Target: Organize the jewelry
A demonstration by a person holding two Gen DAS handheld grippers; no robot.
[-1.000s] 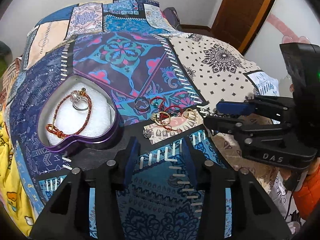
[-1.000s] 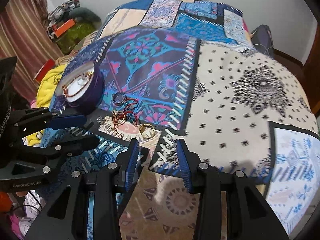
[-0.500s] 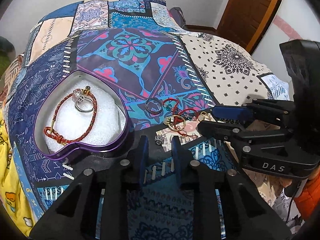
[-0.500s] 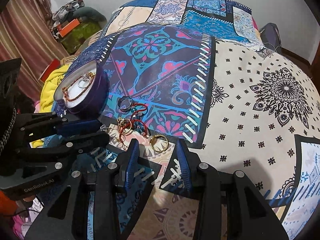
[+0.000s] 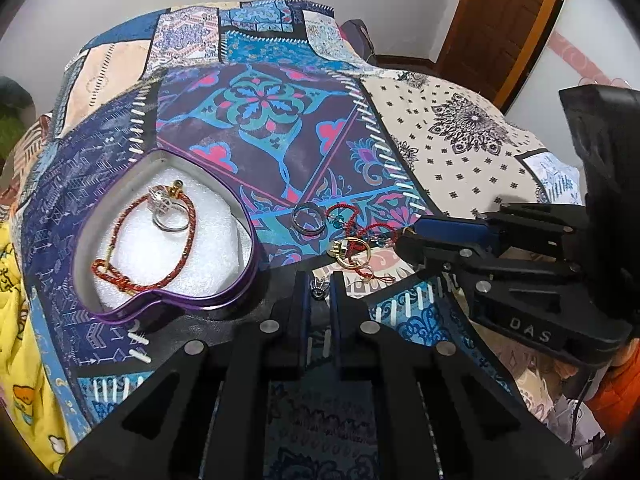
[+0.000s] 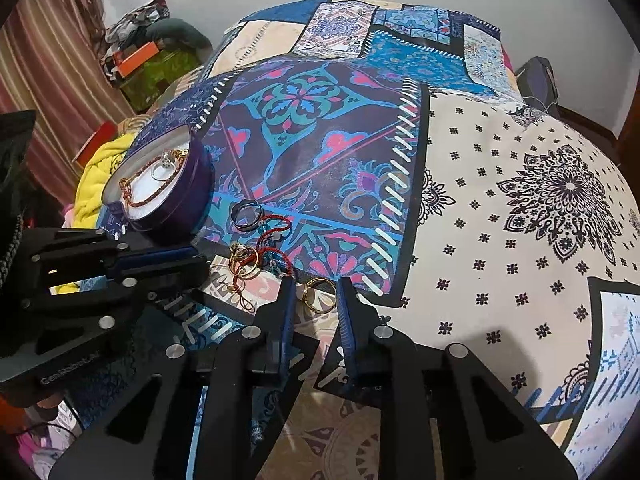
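A purple heart-shaped tin (image 5: 248, 264) lined with white foam holds a red cord bracelet (image 5: 188, 236) and a silver ring (image 5: 170, 216); it also shows in the right wrist view (image 6: 188, 196). Loose on the quilt lie a silver band (image 5: 307, 219), red cord pieces with teal beads (image 5: 360, 232), and gold rings (image 5: 349, 251). My left gripper (image 5: 319, 286) is nearly shut around a small silver charm (image 5: 318, 289). My right gripper (image 6: 316, 292) is open, its fingers on either side of a gold ring (image 6: 318, 294).
The patchwork quilt (image 5: 260, 120) covers a bed. A yellow blanket (image 6: 100, 168) and cluttered boxes (image 6: 140, 60) lie beyond the left edge. A wooden door (image 5: 500, 20) stands at the back right. The right gripper's body (image 5: 540, 272) sits close beside the jewelry pile.
My left gripper moved forward and closed down around the small silver charm. My right gripper moved forward until its open fingers flank the gold ring.
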